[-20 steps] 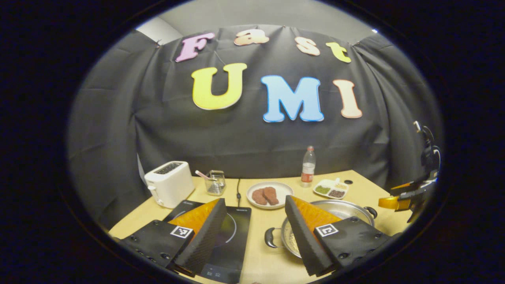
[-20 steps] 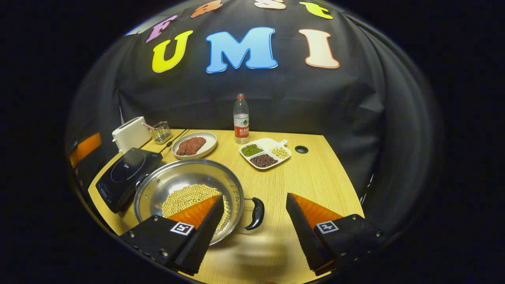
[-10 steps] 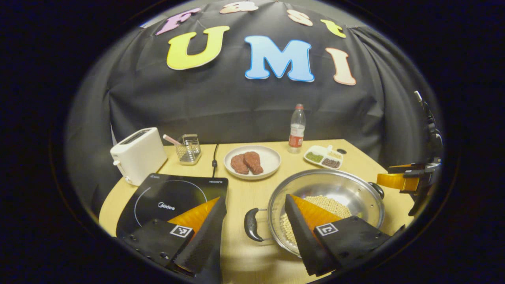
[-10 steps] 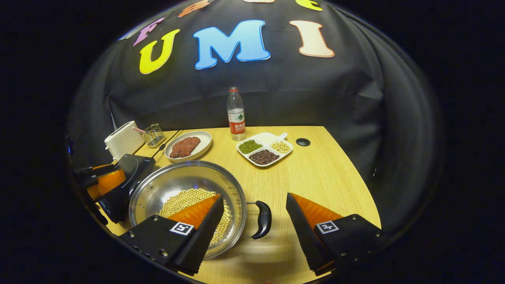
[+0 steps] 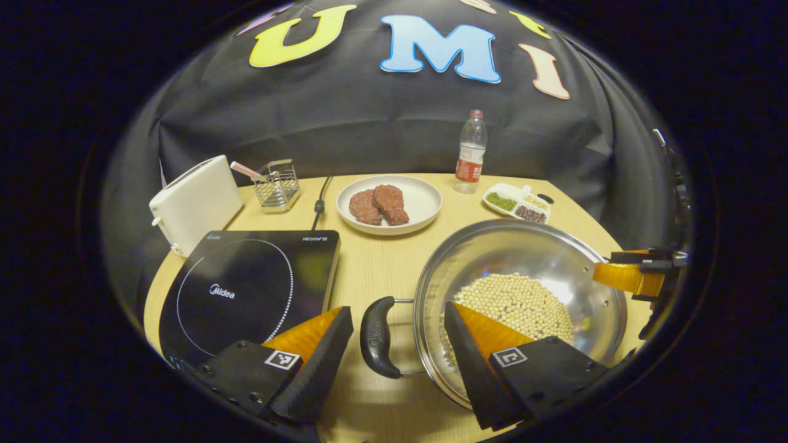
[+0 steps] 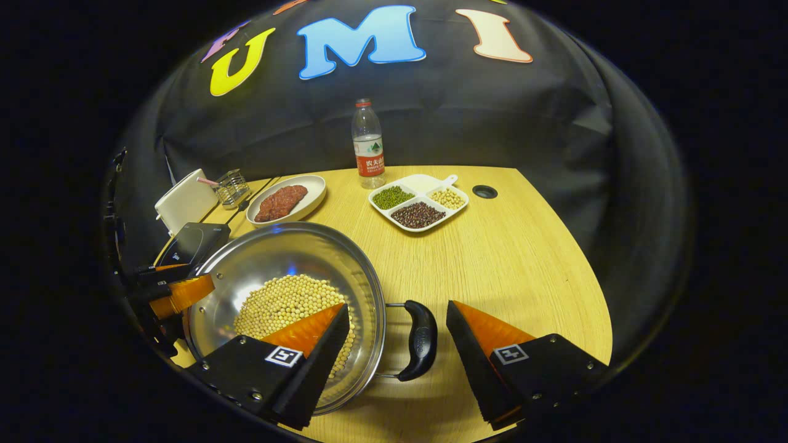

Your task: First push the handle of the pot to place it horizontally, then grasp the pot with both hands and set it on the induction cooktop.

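Left gripper view: pot handle (image 5: 377,337) nearer between tongs (image 5: 397,363) now.

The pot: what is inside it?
The pot holds a heap of pale round beans on its bottom. A finger of each gripper covers part of the heap, so what lies there is hidden.

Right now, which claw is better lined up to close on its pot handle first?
Neither clearly. The left claw is open around the pot's left handle, and the right claw is open around its right handle. Closing together seems sensible.
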